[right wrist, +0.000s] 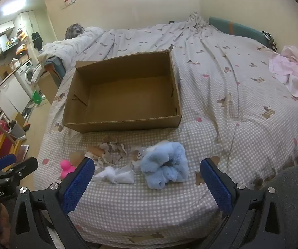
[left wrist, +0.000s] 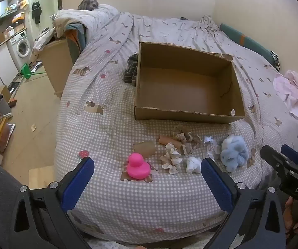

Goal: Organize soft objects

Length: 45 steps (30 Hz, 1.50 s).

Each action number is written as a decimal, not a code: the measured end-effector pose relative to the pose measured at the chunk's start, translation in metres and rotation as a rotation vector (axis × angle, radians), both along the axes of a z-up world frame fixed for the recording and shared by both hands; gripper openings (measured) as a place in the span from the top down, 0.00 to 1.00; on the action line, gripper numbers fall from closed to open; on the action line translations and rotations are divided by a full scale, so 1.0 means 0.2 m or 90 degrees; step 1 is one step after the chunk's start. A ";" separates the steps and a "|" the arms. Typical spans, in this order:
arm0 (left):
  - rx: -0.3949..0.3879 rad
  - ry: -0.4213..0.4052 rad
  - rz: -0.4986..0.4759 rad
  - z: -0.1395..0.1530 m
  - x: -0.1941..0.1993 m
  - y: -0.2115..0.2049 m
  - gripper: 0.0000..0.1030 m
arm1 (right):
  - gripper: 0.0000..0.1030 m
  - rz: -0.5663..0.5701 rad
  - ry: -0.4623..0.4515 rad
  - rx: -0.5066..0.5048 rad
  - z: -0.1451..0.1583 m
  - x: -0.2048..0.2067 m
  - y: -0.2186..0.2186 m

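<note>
Right wrist: left tool [right wrist: 7,166] reads "GenRobot.AI".

My two views are evenly lit by warm indoor light, sharp at centre, with soft shadows and strong fisheye bending toward dark corners.

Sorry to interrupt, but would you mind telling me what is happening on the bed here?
A person holds a claw in each hand over a bed. Both the left claw and right claw are open and empty. The cardboard box is empty; the pink duck, blue fluffy toy and white cloth lie before it, untouched.
</note>
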<state>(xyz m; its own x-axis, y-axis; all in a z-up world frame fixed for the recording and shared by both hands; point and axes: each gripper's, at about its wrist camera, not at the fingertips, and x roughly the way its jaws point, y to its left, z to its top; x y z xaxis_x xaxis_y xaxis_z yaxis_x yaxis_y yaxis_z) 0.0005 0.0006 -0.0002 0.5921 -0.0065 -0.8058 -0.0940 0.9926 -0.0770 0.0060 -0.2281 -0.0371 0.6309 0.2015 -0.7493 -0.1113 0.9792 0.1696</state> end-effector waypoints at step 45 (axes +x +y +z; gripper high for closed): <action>0.007 -0.015 0.017 0.01 -0.01 0.01 0.01 | 0.00 0.000 0.006 -0.002 -0.01 0.01 0.01</action>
